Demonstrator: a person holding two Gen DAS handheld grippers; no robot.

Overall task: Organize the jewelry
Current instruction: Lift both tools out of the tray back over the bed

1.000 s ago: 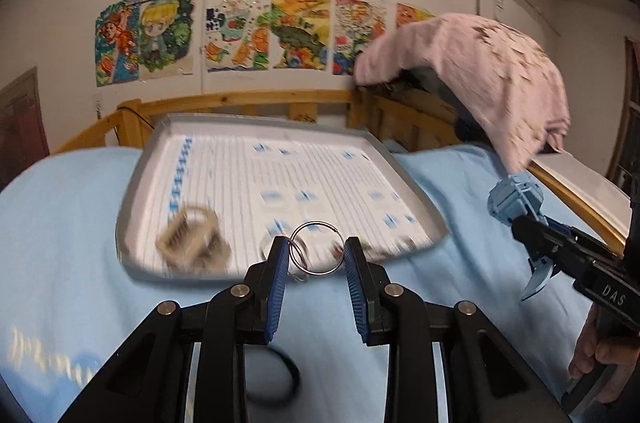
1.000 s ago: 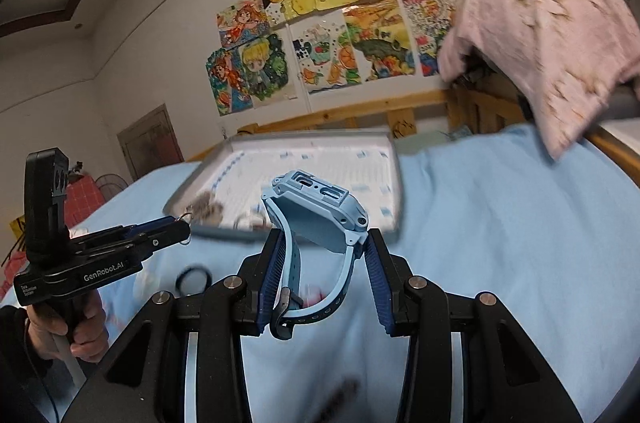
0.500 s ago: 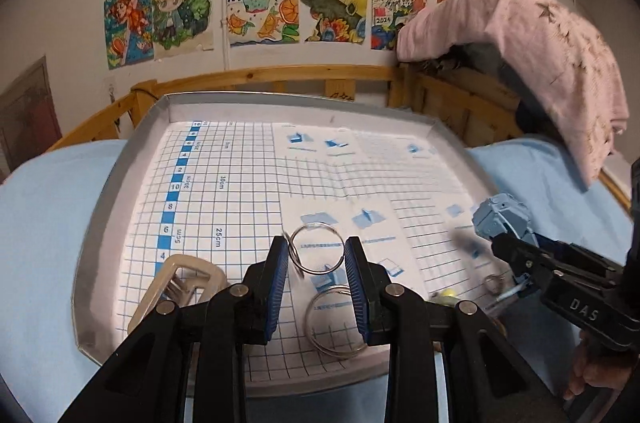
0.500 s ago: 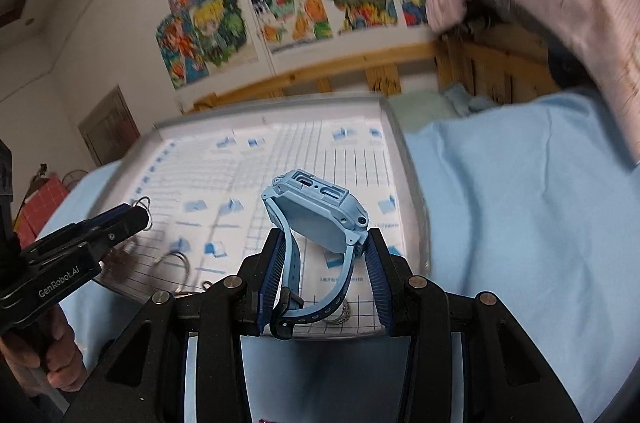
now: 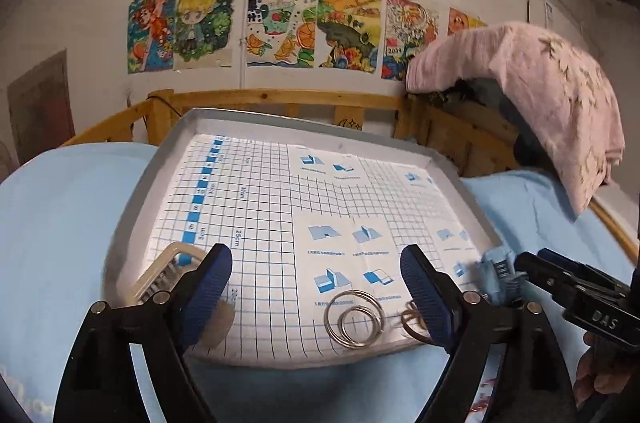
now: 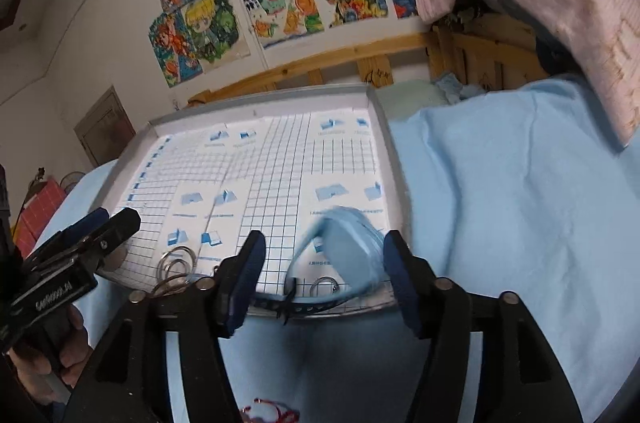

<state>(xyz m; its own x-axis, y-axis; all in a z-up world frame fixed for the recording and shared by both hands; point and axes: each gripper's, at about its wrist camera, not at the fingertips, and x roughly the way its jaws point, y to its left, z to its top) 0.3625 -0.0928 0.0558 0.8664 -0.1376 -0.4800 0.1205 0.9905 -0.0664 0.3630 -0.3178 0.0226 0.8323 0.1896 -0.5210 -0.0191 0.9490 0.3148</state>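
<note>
My left tongs (image 5: 316,291): opening, nothing between them. My right tongs (image 6: 322,273): opening, the blurred pale-blue plastic wristwatch (image 6: 348,243) loose between them. Grey shallow tray with grid-printed liner (image 5: 168,159), on the blue bed: watch, two nested silver metal rings (image 5: 354,317), beige hair clip (image 5: 160,275).

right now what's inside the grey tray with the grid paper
In the grey tray: linked silver rings, a beige hair clip partly behind the opening left gripper, a smaller ring pair, and a light blue watch, blurred, between the opening right gripper's pads.
</note>
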